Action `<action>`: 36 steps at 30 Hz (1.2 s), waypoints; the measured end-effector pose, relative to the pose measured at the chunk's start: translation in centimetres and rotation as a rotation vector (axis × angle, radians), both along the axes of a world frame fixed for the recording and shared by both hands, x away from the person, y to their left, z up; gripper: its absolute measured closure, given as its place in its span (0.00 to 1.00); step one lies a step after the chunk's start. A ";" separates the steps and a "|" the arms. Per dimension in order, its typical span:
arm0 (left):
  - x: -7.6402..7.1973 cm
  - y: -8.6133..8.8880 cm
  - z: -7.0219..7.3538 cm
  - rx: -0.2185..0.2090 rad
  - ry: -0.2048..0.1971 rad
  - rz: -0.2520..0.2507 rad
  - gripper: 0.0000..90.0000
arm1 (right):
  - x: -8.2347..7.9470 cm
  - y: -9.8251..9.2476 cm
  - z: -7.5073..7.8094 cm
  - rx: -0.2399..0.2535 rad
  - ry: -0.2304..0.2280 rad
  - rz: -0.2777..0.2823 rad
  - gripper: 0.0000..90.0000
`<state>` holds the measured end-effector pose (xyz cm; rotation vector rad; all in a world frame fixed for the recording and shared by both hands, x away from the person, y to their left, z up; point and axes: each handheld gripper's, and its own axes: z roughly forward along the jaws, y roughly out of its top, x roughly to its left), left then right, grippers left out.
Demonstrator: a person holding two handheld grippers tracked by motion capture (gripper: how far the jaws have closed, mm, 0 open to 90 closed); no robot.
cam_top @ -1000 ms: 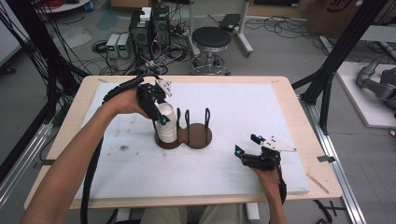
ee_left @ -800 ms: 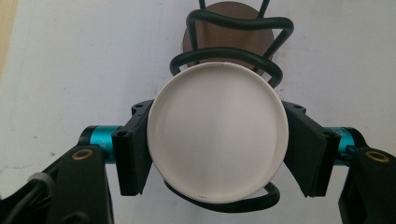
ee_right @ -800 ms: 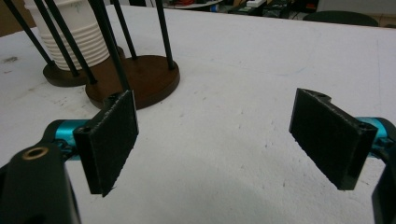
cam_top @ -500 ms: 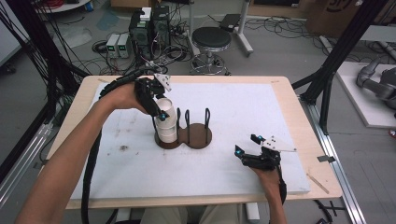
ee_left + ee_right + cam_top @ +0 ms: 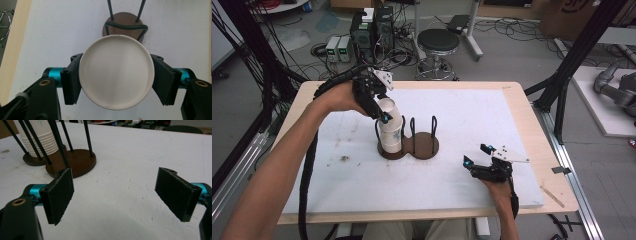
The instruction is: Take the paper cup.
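Observation:
A dark wooden cup holder (image 5: 424, 145) with black wire posts stands mid-table, with a stack of upside-down white paper cups (image 5: 391, 139) in its left bay. My left gripper (image 5: 382, 114) is shut on the top cup (image 5: 389, 112), tilted and raised above the stack. In the left gripper view the cup's round white bottom (image 5: 116, 72) sits between both pads, with the holder (image 5: 125, 23) beyond it. My right gripper (image 5: 476, 154) rests open on the white mat at the front right, nothing between its fingers. The right gripper view (image 5: 117, 195) looks at the holder base (image 5: 75, 162) and stack (image 5: 40, 140).
A white mat (image 5: 472, 112) covers the wooden table (image 5: 532, 125). The holder's right bay is bare. Beyond the table's far edge are a black stool (image 5: 438, 42) and computer boxes (image 5: 372, 27) with cables. Black frame posts stand at both sides.
My left gripper has risen with the top cup, drawing it up from the stack and tilting it. The right gripper has stayed where it was.

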<state>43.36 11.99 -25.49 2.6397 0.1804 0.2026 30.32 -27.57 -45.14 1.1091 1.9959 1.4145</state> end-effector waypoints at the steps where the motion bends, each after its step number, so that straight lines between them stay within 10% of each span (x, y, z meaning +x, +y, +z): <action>1: 0.0 0.0 0.1 0.000 0.001 0.001 0.37 | 0.0 0.0 0.0 -0.001 -0.001 0.000 0.18; 25: -0.8 0.2 3.5 -0.017 -0.053 -0.002 0.37 | 0.0 0.0 0.0 -0.002 -0.006 0.001 0.18; 36: -1.3 0.8 4.1 -0.093 -0.058 0.004 0.37 | 0.0 0.0 0.0 -0.001 -0.007 0.001 0.18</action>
